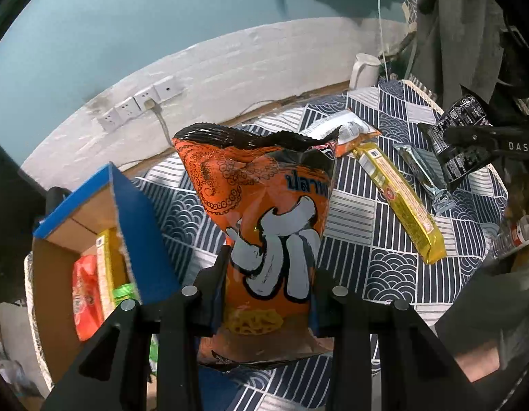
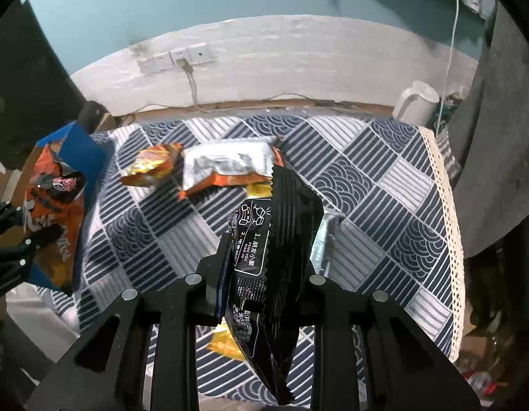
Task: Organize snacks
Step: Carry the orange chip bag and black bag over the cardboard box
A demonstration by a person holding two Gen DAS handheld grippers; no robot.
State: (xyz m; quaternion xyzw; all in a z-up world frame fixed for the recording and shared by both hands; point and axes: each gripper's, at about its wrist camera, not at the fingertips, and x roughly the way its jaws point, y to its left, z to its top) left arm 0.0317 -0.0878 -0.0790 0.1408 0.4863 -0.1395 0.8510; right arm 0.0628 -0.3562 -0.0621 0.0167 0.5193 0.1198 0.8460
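Note:
My left gripper (image 1: pixel 269 287) is shut on an orange snack bag with an octopus drawing (image 1: pixel 264 212), held upright above the patterned tablecloth (image 1: pixel 377 236). A blue-edged cardboard box (image 1: pixel 93 205) sits to its left, with a red packet (image 1: pixel 88 294), a yellow pack and a green-capped item inside. My right gripper (image 2: pixel 264 274) is shut on a black snack bag (image 2: pixel 274 239), also lifted off the cloth. On the table lie a long yellow pack (image 1: pixel 401 198), a silver bar (image 1: pixel 422 174), a white-orange bag (image 2: pixel 226 167) and a small orange-gold packet (image 2: pixel 151 167).
A white mug (image 2: pixel 416 104) stands at the table's far right corner. Wall sockets (image 2: pixel 175 58) with a plugged cable sit on the white wall behind. Dark clothing hangs along the right edge (image 2: pixel 497 137). The tablecloth's lace hem (image 2: pixel 445 205) marks the right table edge.

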